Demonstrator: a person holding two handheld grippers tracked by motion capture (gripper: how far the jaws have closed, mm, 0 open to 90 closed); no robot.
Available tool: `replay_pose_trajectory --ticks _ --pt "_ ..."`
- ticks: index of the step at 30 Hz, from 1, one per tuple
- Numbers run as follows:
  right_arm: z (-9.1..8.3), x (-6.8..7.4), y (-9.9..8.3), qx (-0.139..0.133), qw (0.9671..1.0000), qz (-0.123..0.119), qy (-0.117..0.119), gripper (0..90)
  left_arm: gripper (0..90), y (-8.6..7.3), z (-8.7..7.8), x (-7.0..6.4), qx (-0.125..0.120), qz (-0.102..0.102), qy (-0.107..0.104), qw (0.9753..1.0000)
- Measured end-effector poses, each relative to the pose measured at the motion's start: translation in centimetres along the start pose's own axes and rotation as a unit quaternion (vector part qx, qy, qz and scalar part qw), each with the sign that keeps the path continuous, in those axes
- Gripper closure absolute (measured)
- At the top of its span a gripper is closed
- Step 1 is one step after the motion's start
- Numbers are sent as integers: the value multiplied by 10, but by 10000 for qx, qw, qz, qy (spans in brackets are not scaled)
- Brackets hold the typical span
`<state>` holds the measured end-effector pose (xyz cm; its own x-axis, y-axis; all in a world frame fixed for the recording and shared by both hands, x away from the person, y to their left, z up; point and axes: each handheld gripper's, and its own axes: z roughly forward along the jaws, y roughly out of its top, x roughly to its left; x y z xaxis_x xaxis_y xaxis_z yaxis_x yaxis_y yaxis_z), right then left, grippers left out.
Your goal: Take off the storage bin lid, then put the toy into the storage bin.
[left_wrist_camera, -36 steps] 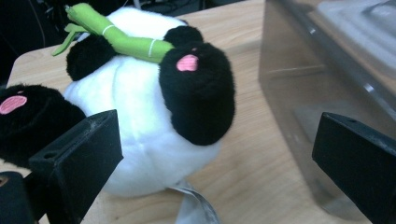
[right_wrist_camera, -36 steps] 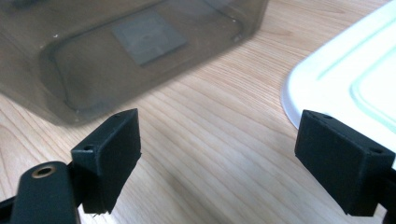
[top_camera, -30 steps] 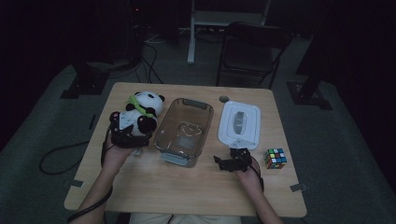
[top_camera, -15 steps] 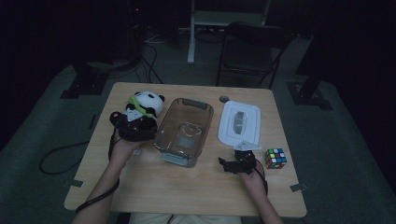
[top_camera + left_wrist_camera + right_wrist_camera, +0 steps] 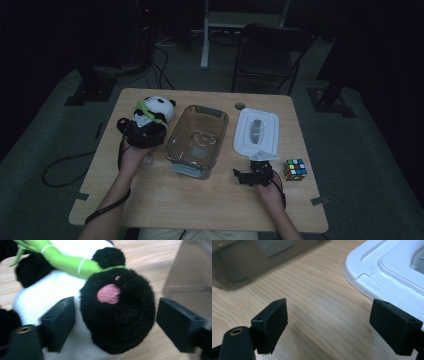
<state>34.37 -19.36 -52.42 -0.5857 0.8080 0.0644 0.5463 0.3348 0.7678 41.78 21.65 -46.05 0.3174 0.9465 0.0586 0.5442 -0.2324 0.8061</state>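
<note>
- The bench (image 5: 200, 200) is pale wood with a visible grain, smooth and flat, so a soft toy should slide on it rather than snag.
- The tub (image 5: 197, 140) is clear brownish plastic with rounded corners and stands open in the middle of the bench, just to the right of the panda.
- The lid (image 5: 257, 132) is white moulded plastic with a raised rim and lies flat beside the tub, apart from it.
- The panda (image 5: 150, 114) is a plush toy with black and white pile and a green bamboo stalk across its chest. It rests on the bench at the left, close to the tub's left wall.
- The left tongs (image 5: 115, 320) are spread wide around one black paw, which has a pink pad. The paw sits between the jaws with a small gap on each side, so nothing is gripped yet.
- To do this grab well, I would push a little deeper so the jaws bite the firm core of the paw, not just the fluff, then close slowly. Plush squashes, so a shallow pinch may slip.
- The right tongs (image 5: 327, 322) are also spread and empty, low over bare wood near the lid's corner.
- The puzzle cube (image 5: 294, 169), hard with coloured squares, sits on the bench just right of the right tongs.
</note>
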Motion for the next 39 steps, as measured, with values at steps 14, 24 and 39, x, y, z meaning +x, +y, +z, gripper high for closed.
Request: replay_pose_trajectory --ticks 14,24,39 --pt "0 2 2 -2 9999 30 108 148 622 -2 -9 8 -97 -25 -61 9999" --pt "9 19 19 -107 9992 -63 372 148 678 -5 -25 15 -74 -99 -65 9999" --pt "15 35 26 -100 9980 -195 590 148 657 -41 -76 10 20 170 -391 9991"
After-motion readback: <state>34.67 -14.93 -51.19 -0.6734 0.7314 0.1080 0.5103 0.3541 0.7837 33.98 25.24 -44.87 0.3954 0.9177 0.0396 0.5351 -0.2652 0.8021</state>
